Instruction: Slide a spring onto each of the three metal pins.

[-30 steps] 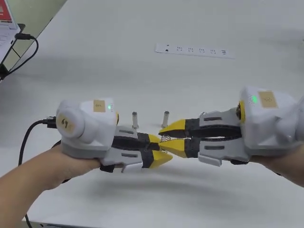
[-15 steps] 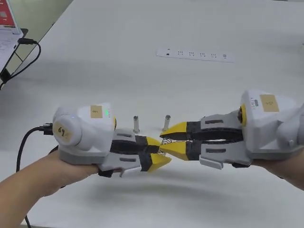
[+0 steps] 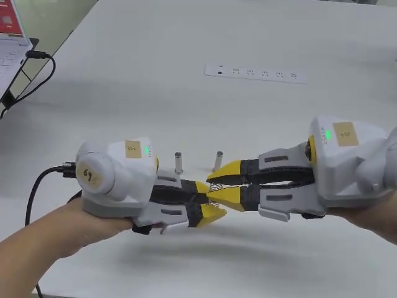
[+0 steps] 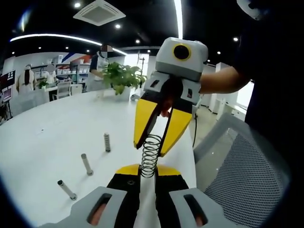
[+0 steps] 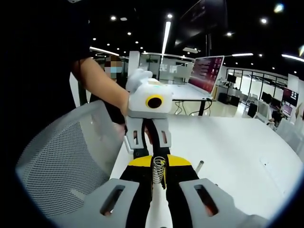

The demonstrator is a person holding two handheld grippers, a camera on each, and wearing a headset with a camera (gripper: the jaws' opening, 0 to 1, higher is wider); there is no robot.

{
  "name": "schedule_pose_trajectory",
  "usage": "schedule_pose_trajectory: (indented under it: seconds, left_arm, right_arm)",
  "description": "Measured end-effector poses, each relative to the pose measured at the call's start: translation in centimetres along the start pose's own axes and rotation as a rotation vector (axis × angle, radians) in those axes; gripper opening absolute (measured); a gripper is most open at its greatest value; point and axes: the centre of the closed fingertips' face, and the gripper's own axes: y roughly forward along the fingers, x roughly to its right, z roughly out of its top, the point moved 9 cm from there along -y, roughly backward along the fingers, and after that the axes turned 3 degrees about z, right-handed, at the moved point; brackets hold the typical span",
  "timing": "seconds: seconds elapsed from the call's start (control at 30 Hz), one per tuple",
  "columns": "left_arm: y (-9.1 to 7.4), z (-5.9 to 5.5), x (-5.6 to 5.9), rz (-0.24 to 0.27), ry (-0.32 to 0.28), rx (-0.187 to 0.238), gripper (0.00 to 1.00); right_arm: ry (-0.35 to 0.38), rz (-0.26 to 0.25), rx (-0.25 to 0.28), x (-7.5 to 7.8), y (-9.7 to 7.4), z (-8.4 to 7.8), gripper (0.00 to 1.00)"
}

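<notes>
- Two sets of yellow jaw tips meet nose to nose above a plain white worktable (image 3: 124,93). The white-bodied left gripper (image 3: 209,200) reaches in from the left of the head view and the matching right gripper (image 3: 214,186) from the right.
- Between them sits a small steel coil spring (image 4: 150,156). In the left gripper view it stands up from that gripper's nearly closed jaws, which pinch its lower end.
- The right gripper's jaws form a narrow V, their tips pressed to either side of the spring's upper coils.
- Three short upright metal pins (image 4: 86,164) stand in a row on the table, apart from the spring. The farthest one looks ribbed, but it is too small to tell why.
- Farther back on the table lies a long white power strip (image 3: 255,73). At the left edge, a black cable (image 3: 37,55) is plugged into an open laptop (image 3: 7,59).
- Around the table are a grey mesh chair (image 5: 57,156), a leafy green potted plant (image 4: 122,76), more desks, and bright ceiling light strips (image 4: 179,19) in an open-plan office.
</notes>
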Motion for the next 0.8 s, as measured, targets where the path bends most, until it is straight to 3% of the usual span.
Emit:
schedule_pose_trajectory:
  seconds: [0.37,0.8]
  left_arm:
    - [0.04,0.02,-0.15,0.005,-0.008,0.006,0.04]
    - [-0.22,-0.07,-0.31,0.034,-0.015,0.019,0.17]
  right_arm:
    - [-0.002,0.001,-0.018,0.25,-0.34,0.05,0.06]
    - [-0.012,-0.001,-0.037,0.36,-0.18,0.08,0.06]
